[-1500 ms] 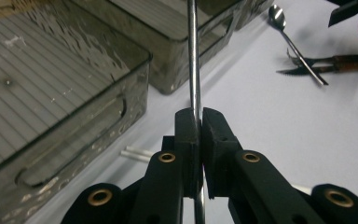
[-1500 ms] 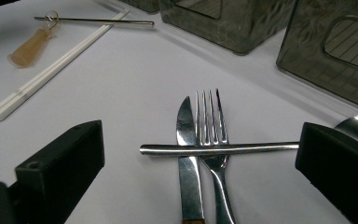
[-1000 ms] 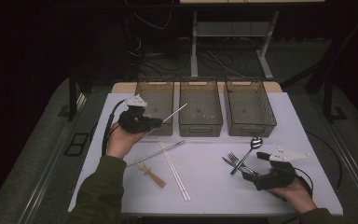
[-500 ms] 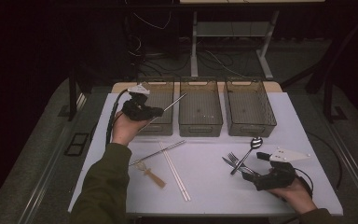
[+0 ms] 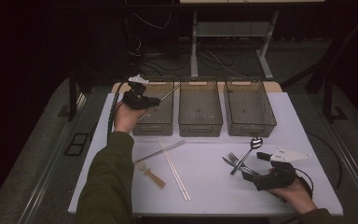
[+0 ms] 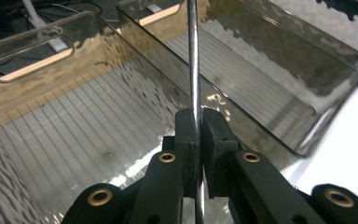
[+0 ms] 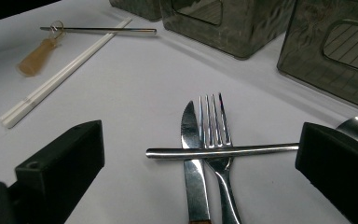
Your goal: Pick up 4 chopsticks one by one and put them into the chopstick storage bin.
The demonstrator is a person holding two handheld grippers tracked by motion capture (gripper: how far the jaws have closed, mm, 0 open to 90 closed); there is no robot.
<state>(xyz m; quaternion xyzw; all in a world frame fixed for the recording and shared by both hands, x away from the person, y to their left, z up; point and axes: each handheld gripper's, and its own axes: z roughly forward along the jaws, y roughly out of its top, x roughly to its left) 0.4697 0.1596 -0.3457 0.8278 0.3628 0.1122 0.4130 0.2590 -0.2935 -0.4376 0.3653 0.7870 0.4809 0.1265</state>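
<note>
The left tool is clamped on a thin metal chopstick, jaws pressed tight against its shaft. It is held over the leftmost bin of three smoked-plastic bins at the far side of the worktop; the chopstick's free end angles up toward the middle bin.

The right tool rests low on the worktop near the front right, jaws wide apart and gripping nothing. Ahead of it lie a knife and fork side by side, with a spoon handle laid across both.

A second metal chopstick, a white pair of chopsticks and a wooden piece lie at centre left.
</note>
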